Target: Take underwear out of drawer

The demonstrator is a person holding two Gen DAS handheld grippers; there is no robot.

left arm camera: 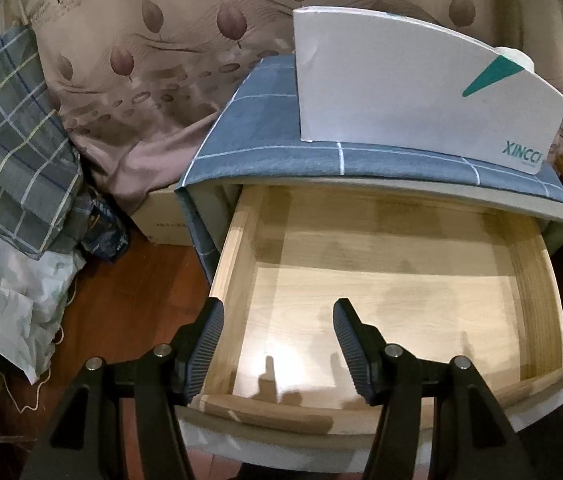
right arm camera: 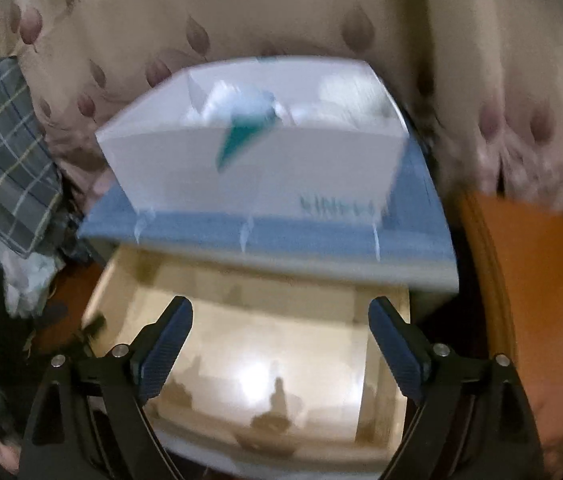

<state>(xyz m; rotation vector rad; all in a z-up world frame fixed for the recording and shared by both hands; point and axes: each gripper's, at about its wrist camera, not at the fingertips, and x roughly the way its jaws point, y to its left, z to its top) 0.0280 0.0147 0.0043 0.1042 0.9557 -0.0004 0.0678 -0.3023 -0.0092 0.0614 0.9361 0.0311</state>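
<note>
Underwear shows nowhere in your pulled-out drawer [left arm camera: 381, 272]; its pale wooden floor lies bare in both wrist views. The blurred white and blue cloth in the white box [right arm camera: 265, 148] on the cabinet top may be it, but you cannot tell. Your left gripper [left arm camera: 277, 344] and right gripper [right arm camera: 281, 344] hang over the drawer's front, jaws wide, gripping nothing. Neither looks clearly nearer the box, up and beyond both.

black tool [left arm camera: 277, 344], ribbed pads, silver screws
</note>
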